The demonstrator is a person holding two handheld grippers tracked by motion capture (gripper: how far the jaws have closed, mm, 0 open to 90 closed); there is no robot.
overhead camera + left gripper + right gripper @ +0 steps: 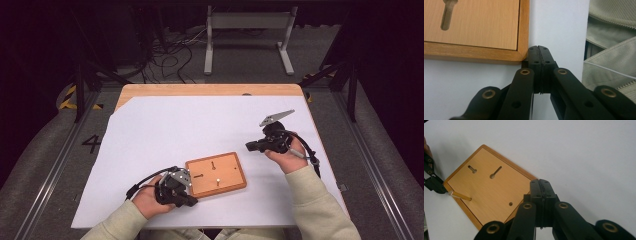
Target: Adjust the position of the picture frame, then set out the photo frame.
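Lying near the table's [150, 91] front edge, wooden board [215, 174] with one peg [460, 195] standing, slots unfilled; left gripper [539, 53] nudging its corner, right gripper [541, 187] hovering, both pressed together, empty.

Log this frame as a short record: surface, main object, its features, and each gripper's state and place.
surface: white sheet on a wooden table
main object: framed wooden board
board features: keyhole-shaped slots, a small round hole, one upright peg
left gripper: shut, empty, tips at the board's corner
right gripper: shut, empty, over the board's edge in the right gripper view
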